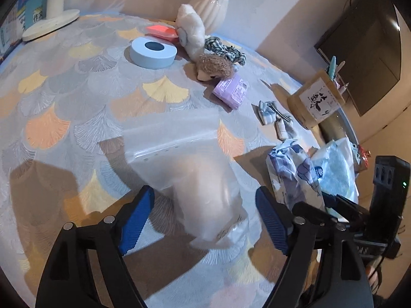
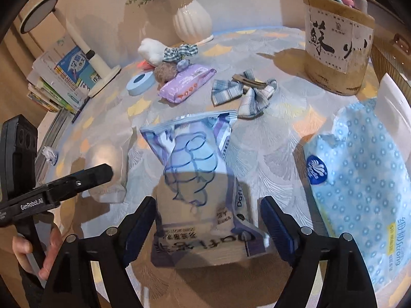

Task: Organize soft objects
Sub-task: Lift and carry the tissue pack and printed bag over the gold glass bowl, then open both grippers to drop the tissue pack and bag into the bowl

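Tablecloth [image 2: 277,138] holds two plush toys [image 1: 192,33], perhaps four soft packs [image 2: 203,179].

You're working in warm, fairly dim light with hard, dark shadows across the tablecloth [image 1: 64,97]. Both fisheye views bend strongly toward black corners. Glare whitens the clear zip bag [image 1: 185,164], and the white vase [image 2: 192,21] shows small highlights. Near objects look slightly soft.
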